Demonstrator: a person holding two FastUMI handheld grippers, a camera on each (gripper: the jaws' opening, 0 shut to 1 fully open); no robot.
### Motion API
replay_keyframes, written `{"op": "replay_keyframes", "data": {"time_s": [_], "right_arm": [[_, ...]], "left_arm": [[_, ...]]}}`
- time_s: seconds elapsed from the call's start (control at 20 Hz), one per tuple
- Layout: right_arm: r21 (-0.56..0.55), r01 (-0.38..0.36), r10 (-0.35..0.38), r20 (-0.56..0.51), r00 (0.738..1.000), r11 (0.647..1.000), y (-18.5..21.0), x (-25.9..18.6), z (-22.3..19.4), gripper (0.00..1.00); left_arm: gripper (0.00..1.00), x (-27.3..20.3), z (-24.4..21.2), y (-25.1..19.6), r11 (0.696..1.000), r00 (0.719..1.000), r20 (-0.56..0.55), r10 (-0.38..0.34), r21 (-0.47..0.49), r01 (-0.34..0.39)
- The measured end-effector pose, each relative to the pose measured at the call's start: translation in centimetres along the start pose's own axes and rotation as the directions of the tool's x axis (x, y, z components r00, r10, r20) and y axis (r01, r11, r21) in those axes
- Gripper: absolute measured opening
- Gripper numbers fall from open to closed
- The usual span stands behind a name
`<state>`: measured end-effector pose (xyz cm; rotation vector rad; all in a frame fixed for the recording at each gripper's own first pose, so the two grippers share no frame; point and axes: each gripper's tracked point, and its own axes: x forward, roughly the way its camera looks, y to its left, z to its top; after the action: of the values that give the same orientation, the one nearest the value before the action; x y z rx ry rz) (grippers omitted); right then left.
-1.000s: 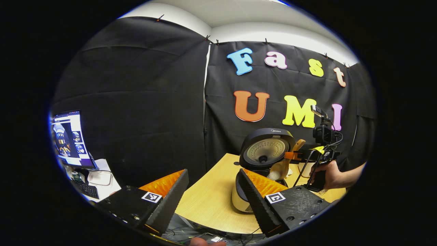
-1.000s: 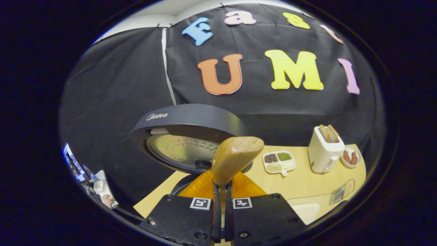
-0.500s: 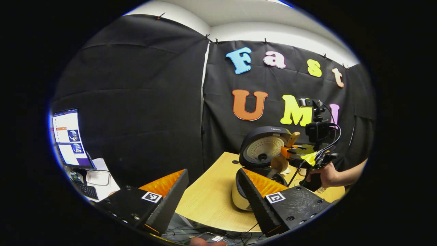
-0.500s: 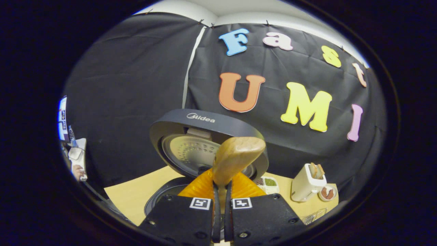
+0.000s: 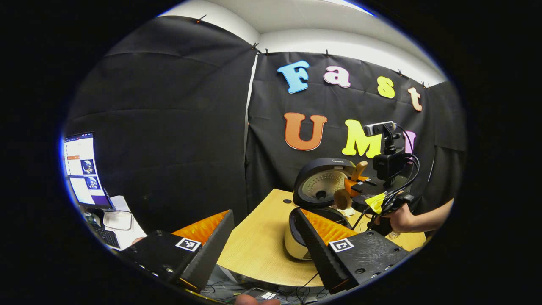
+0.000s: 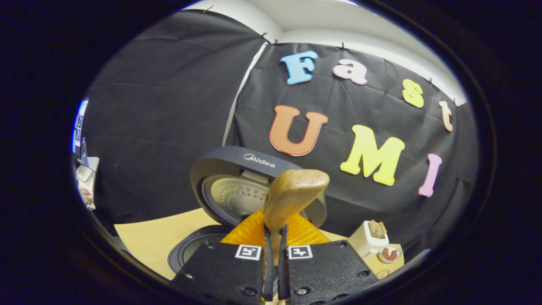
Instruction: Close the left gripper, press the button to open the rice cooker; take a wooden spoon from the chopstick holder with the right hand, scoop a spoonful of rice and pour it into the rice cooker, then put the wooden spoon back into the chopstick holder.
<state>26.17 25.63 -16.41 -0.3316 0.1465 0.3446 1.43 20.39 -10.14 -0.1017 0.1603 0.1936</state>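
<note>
The rice cooker [image 5: 296, 243] stands on the wooden table [image 5: 258, 245] with its dark lid [image 5: 324, 182] swung up. My left gripper [image 5: 264, 212] is open and holds nothing; it hangs before the table's near edge, left of the cooker. Over the open pot a hand [image 5: 398, 218] holds my right gripper [image 5: 353, 188], shut on the wooden spoon [image 5: 341, 198], whose round bowl sits just above the pot's rim. In the right gripper view the right gripper [image 6: 274, 226] clamps the wooden spoon [image 6: 294, 195], and a broad wooden end rises before the lid [image 6: 237, 190]. The pot's opening [image 6: 190, 250] lies below left.
A white toaster [image 6: 368, 239] and a small dish [image 6: 389, 253] stand at the table's far right. Left of the table, a lit monitor [image 5: 82, 169] and a keyboard [image 5: 106, 237] sit on a lower desk. Cables hang under the table's near edge.
The right gripper has lifted and turned, bringing the spoon's bowl up out of the pot to just above its rim. The left gripper has stayed open and nearly still.
</note>
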Motion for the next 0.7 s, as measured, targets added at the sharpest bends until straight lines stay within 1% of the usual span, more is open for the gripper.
{"op": "replay_keyframes", "data": {"time_s": [0.2,0.3,0.35,0.45,0.55,0.7], "right_arm": [[0.125,-0.009,0.013,-0.029,1.0,0.992,0.1,-0.6,0.5,0.1],[0.237,-0.034,0.046,-0.045,0.998,0.971,0.1,-1.2,0.8,0.1],[0.322,-0.059,0.086,-0.071,0.994,0.945,0.2,-1.6,0.6,0.1],[0.502,-0.09,0.171,-0.116,0.978,0.86,0.3,-2.3,0.1,0.1],[0.619,-0.077,0.206,-0.14,0.968,0.782,-0.5,-3.7,-0.4,0.1],[0.725,-0.044,0.215,-0.145,0.966,0.687,-3.9,-5.7,-1.7,0.1]], "left_arm": [[0.95,0.0,0.2,0.0,1.0,1.0,0.007,-0.018,0.002,0.018],[0.95,-0.3,0.9,-0.4,0.999,0.999,0.029,-0.027,0.023,0.026],[0.95,-0.4,1.1,-0.9,0.999,0.998,0.04,-0.042,0.032,0.04],[0.95,-0.4,1.0,-2.2,0.996,0.996,0.046,-0.078,0.046,0.076],[0.95,-0.4,1.0,-3.1,0.993,0.994,0.05,-0.101,0.067,0.097],[0.95,-0.5,1.0,-5.4,0.99,0.992,0.045,-0.122,0.075,0.118]]}}
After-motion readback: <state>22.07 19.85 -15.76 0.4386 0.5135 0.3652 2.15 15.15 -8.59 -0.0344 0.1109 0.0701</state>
